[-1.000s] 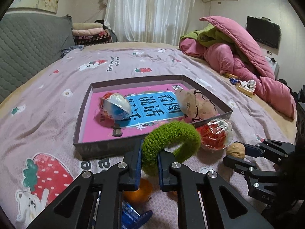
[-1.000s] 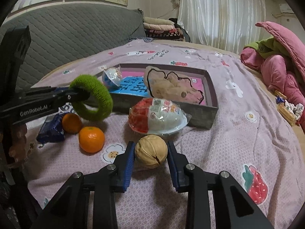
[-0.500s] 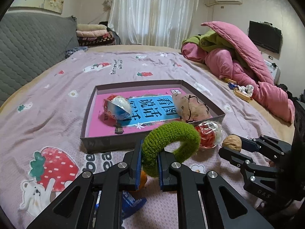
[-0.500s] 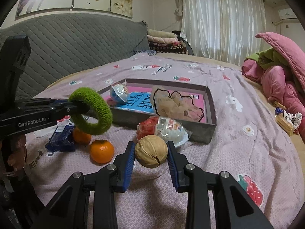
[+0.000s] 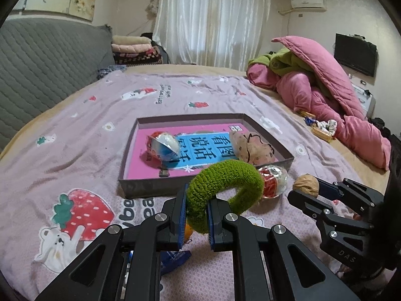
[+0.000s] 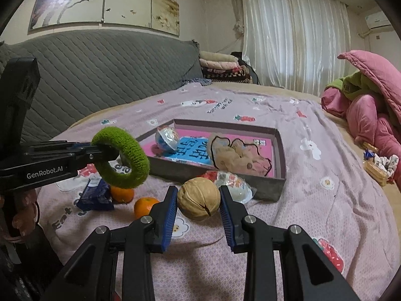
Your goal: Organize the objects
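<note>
My left gripper (image 5: 196, 210) is shut on a green knitted ring (image 5: 225, 185), held above the bedspread in front of the box; the ring also shows in the right wrist view (image 6: 122, 160). My right gripper (image 6: 198, 198) is shut on a walnut (image 6: 199, 198), lifted off the bed; the walnut also shows in the left wrist view (image 5: 305, 188). The grey box (image 5: 153, 188) with a pink and blue floor holds a foil-wrapped egg (image 5: 163, 146) and a beige plush pouch (image 5: 250, 148). A red and white wrapped egg (image 6: 230, 183) lies against the box's near wall.
Two oranges (image 6: 145, 207) and a blue packet (image 6: 96, 195) lie on the bedspread near the left gripper. Pink quilts (image 5: 325, 95) are piled at the right, a grey quilted headboard (image 6: 100, 72) at the left. Snacks (image 6: 378, 165) lie by the quilts.
Both grippers have risen and drawn back from the box with their objects, so the box and bed look lower and farther away. The walnut has come up off the bedspread.
</note>
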Motion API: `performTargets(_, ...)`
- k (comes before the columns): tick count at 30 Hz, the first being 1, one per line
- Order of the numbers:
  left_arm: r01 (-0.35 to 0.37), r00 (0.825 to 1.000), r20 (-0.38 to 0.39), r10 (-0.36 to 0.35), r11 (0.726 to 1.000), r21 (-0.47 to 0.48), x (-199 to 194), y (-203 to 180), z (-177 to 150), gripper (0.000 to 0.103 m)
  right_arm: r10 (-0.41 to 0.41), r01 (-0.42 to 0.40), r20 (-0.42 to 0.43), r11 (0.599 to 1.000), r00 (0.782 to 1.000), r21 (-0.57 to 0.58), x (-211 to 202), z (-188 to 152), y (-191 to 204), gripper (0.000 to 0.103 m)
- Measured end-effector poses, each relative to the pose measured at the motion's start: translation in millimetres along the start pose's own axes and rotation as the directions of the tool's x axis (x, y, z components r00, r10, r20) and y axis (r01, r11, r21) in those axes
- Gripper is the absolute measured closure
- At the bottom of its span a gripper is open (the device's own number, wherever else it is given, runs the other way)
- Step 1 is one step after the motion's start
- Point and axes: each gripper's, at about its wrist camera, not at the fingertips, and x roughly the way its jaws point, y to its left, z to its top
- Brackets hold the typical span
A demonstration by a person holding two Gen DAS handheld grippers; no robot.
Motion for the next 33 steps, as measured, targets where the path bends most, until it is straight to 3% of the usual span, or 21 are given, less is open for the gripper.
performTargets(11, -0.018, 0.999, 0.036, 0.018, 1.0, -0.005, -14, -2, 7, 0.09, 0.015, -0.015, 0.039, 1.0, 0.999, 0.015, -9, 11, -1, 0.069)
performTargets(17, 0.03, 0.999, 0.039, -0.029, 0.999, -0.036, -18, 0, 10, 0.089, 0.025, -0.025, 0.056, 1.0, 0.998, 0.002, -8, 20, 3, 0.069)
performTargets(33, -0.013, 0.998, 0.057, 0.013, 1.0, -0.016, -29, -10, 20, 0.089, -0.009, 0.008, 0.079, 1.0, 0.997, 0.002, -15, 25, 3, 0.069)
